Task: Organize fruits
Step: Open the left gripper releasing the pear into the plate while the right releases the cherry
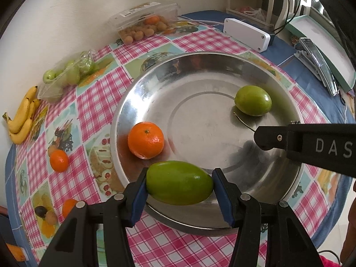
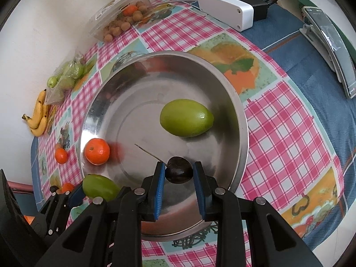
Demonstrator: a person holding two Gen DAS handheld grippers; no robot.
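My left gripper is shut on an oval green fruit, held over the near rim of a wide steel plate. Inside the plate lie a mandarin at the left and a second green fruit at the far right. In the right wrist view my right gripper is shut on a dark cherry with a long stem, low over the plate's near side. From the left wrist view that gripper reaches in from the right.
Small mandarins lie on the checked tablecloth left of the plate. Bananas, a bag of green fruit and a clear box of small brown fruit line the wall. A white box sits behind the plate.
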